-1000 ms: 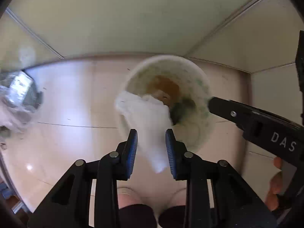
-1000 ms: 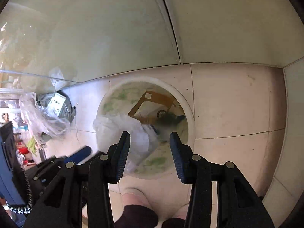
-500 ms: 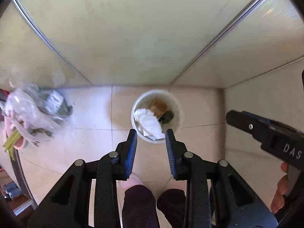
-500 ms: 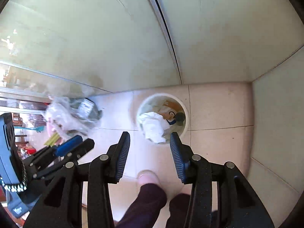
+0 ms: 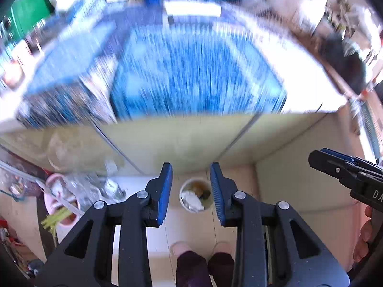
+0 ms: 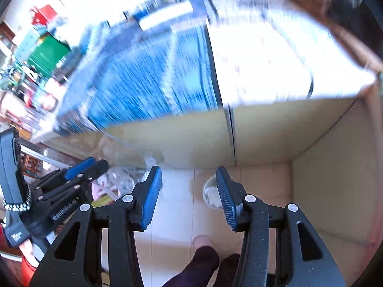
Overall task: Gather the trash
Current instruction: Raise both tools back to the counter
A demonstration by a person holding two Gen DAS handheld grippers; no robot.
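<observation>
One crumpled white tissue (image 5: 191, 199) in bin (image 5: 183, 189)

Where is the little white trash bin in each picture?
Left wrist view: the white trash bin sits on the floor at lower centre, seen between the open left gripper fingers, with white paper inside.
Right wrist view: the bin is at lower centre-right, partly hidden behind the right finger of the open right gripper.
Shared landmark: the person's pink slippers just below the bin in both views.
</observation>
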